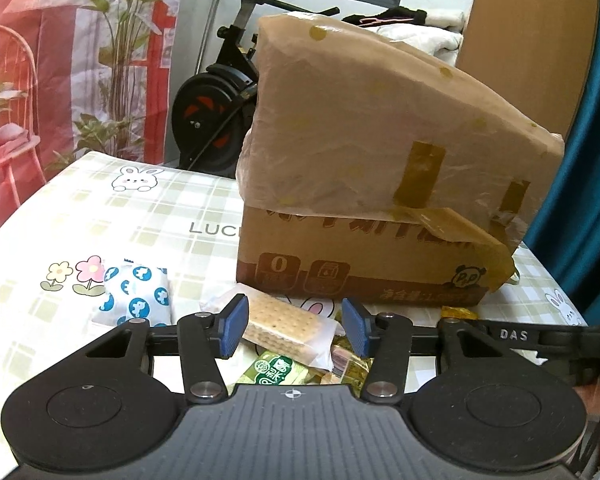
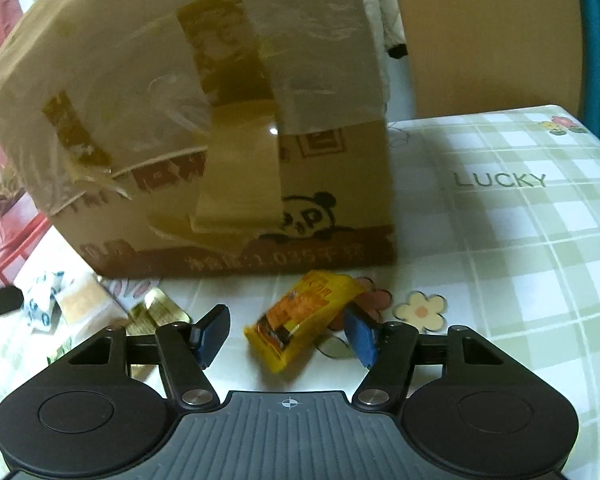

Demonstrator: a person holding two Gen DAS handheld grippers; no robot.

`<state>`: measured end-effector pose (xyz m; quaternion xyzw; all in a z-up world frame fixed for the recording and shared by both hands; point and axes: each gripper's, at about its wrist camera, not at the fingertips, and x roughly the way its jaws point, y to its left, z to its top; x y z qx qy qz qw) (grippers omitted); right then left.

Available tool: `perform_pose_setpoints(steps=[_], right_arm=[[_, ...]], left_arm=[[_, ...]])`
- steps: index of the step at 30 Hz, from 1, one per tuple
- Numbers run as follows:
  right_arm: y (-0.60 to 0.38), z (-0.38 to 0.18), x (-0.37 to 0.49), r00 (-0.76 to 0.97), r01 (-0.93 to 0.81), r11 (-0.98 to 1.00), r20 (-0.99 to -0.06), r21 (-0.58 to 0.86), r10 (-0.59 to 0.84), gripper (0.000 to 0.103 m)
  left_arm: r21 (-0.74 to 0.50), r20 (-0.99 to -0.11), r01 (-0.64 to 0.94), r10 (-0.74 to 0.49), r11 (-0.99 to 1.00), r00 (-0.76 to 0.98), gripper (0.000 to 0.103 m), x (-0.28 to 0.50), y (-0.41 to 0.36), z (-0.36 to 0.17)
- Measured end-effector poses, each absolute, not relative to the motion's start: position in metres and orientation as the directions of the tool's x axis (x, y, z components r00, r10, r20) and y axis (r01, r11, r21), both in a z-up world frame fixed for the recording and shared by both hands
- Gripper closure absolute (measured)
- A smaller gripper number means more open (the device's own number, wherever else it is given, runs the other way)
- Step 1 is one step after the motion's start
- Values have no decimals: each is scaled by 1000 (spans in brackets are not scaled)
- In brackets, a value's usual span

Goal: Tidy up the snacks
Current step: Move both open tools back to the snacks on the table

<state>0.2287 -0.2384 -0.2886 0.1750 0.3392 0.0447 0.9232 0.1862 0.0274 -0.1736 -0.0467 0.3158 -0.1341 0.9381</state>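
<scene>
Left wrist view: the left gripper [image 1: 296, 330] stands parted around a cracker packet [image 1: 286, 330] lying near the cardboard box [image 1: 364, 276]; its left pad seems to touch, no clamp visible.

Right wrist view: the right gripper [image 2: 288, 332] stands released around a yellow snack packet [image 2: 300, 320] on the checked tablecloth [image 2: 500, 240].

1. Left hand-held gripper [image 1: 294, 330]: black body with a ribbed grey centre plate bearing a white crosshair mark; two round black discs at the sides; silver pivot screws; blue pads on black fingers [image 1: 233, 326].
2. Right hand-held gripper [image 2: 286, 334]: same build; black linkage arms; blue-padded fingers [image 2: 362, 338]; white crosshair mark.
</scene>
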Motion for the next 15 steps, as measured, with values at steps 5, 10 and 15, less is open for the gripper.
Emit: perform_pose_setpoints(steps=[5,10,15], right_arm=[[-225,-288,240,761,59,959,-634,277,136,42],[-206,-291,249,758,69,995,-653,73,-5,48],[-209,-295,240,774,78,995,-633,66,-18,59]], left_arm=[[-187,-572,231,-297,955,764,49,186,26,-179],[-199,-572,236,-308,951,760,49,186,29,-183],[-209,-574,241,-319,948,755,49,186,30,-187]])
